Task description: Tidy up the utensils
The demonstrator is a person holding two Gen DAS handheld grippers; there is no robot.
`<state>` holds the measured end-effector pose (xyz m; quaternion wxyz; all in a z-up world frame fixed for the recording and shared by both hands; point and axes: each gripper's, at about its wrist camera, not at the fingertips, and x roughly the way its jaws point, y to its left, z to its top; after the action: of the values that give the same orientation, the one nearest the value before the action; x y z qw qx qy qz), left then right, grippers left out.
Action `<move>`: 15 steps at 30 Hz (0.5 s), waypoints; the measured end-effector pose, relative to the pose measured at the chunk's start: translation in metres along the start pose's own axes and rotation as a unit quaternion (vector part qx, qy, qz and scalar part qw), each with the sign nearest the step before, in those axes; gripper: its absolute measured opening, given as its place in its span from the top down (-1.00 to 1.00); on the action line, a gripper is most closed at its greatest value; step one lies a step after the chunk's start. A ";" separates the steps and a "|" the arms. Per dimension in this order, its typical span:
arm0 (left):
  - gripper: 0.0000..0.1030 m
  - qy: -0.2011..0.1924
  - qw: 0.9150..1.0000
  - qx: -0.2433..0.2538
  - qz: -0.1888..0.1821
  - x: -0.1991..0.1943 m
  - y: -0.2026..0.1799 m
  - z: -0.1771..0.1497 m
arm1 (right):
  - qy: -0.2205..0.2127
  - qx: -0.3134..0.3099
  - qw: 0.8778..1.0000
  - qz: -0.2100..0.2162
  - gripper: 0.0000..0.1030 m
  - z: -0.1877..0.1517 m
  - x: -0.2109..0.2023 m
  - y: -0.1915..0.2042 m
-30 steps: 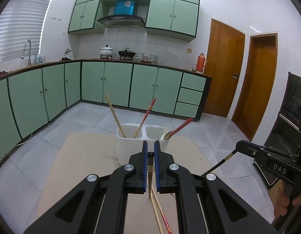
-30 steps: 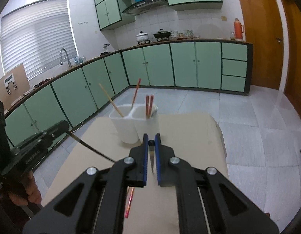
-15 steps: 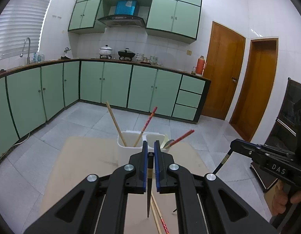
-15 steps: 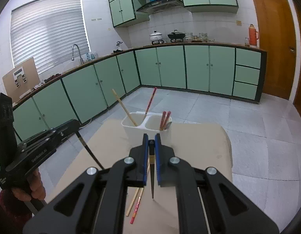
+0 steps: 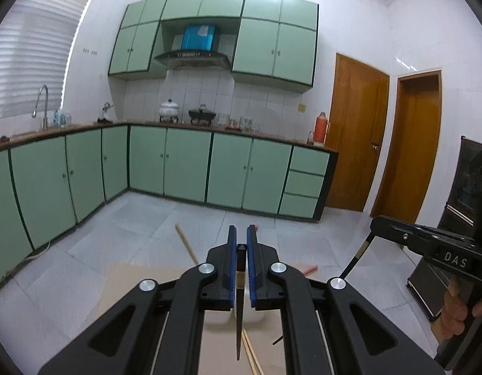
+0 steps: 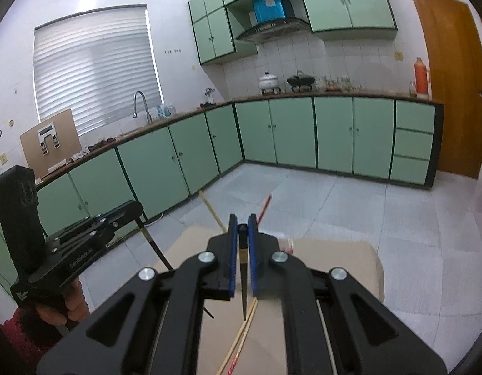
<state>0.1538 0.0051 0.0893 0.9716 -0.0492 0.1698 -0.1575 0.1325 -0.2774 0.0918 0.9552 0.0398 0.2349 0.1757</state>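
My left gripper (image 5: 241, 243) is shut on the thick end of a black chopstick (image 5: 238, 318) that hangs point down over the beige table (image 5: 125, 287). My right gripper (image 6: 242, 228) is shut on a second black chopstick (image 6: 243, 293), also hanging point down. Each view shows the other gripper from the side: the right gripper (image 5: 374, 222) with its chopstick (image 5: 355, 259), the left gripper (image 6: 137, 208) with its chopstick (image 6: 155, 247). The white utensil holder (image 5: 246, 300) is almost hidden behind the fingers. A wooden chopstick (image 5: 184, 243) and a red chopstick (image 6: 266, 206) stick up from it.
A pair of wooden chopsticks (image 6: 241, 340) and a red chopstick (image 6: 233, 367) lie loose on the table below the grippers. A red spoon handle (image 5: 309, 269) leans out of the holder's right side. A person's hands hold both grippers. Green kitchen cabinets and tiled floor lie beyond.
Both grippers have risen, lifting their black chopsticks clear of the table. The holder has sunk in both views and now sits mostly behind the fingers.
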 end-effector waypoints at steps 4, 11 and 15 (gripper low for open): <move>0.88 -0.019 1.000 0.005 -0.002 0.010 -0.002 0.027 | -0.015 -0.005 1.000 -0.004 0.89 0.024 0.005 -0.002; 0.88 -0.057 0.998 0.018 0.006 0.034 -0.003 0.072 | -0.035 -0.008 0.999 -0.015 0.89 0.060 0.024 -0.011; 0.88 -0.070 0.997 0.017 0.011 0.054 0.000 0.090 | -0.039 -0.010 0.999 -0.025 0.89 0.069 0.042 -0.018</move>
<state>0.2329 -0.0086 0.1567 0.9835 -0.0416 0.0992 -0.1457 0.2044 -0.2788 0.1318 0.9682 0.0312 0.1963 0.1520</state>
